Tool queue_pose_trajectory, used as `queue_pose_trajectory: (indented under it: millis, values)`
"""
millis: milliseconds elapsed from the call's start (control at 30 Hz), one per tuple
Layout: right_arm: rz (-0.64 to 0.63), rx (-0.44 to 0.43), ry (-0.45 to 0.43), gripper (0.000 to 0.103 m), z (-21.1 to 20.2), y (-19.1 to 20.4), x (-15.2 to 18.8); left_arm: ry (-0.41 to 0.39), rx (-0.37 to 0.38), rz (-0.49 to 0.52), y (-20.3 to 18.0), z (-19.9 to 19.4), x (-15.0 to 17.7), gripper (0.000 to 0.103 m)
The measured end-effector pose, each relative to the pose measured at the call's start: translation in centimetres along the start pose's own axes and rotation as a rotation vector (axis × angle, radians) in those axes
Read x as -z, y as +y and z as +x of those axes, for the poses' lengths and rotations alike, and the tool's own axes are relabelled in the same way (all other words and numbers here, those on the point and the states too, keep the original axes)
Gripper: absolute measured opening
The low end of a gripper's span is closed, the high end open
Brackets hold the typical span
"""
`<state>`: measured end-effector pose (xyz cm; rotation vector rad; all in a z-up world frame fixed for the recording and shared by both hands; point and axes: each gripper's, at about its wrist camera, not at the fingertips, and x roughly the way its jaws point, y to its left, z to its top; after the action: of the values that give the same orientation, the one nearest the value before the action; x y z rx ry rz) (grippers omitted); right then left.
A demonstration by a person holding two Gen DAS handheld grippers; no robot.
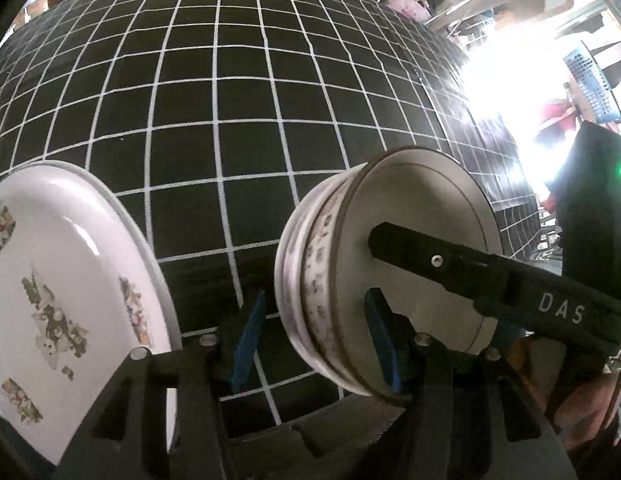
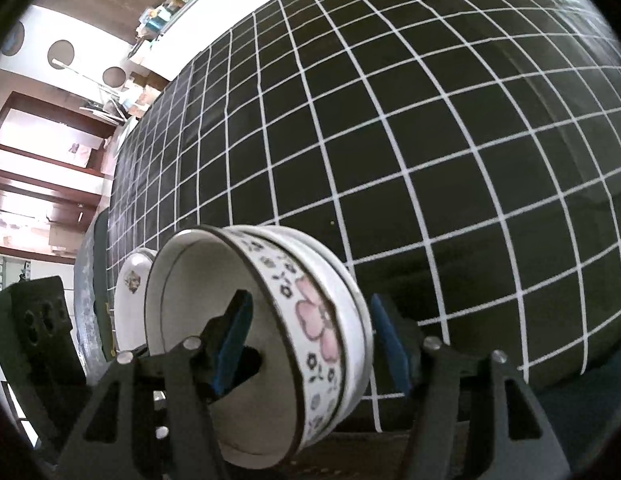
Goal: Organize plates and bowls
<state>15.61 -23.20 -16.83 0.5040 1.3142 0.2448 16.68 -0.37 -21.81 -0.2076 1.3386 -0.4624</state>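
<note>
— Right wrist view: where's the bowl (image 2: 310, 320)?
— Near edge of the gridded desk (image 2: 430, 140), its wall between the right hand-held gripper (image 2: 310, 344) fingers, not visibly clamped.
— Left hand-held gripper (image 1: 314, 340)?
— Spread wide beside it; plate (image 1: 70, 300) far left.

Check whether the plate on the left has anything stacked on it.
No, the plate shows only its printed pattern, and the bowls sit beside it.

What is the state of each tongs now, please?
Left tongs: open around the floral bowls, not closed.
Right tongs: open, straddling the top bowl's wall.
</note>
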Motion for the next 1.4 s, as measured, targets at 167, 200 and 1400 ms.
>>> queue_pose_trajectory:
  millis: [167,200,1400]
  values:
    - [0.001,0.004,0.001,0.066,0.0,-0.1,0.0,-0.008,0.007,0.012,-0.4,-0.3,-0.2,0.049]
    - [0.002,0.002,0.001,0.066,0.1,-0.1,-0.1,-0.010,0.004,0.015,-0.5,-0.3,-0.3,0.050]
    - [-0.040,0.111,0.036,0.063,-0.8,6.9,-0.5,-0.069,-0.086,-0.042,-1.5,-2.8,-2.1,0.060]
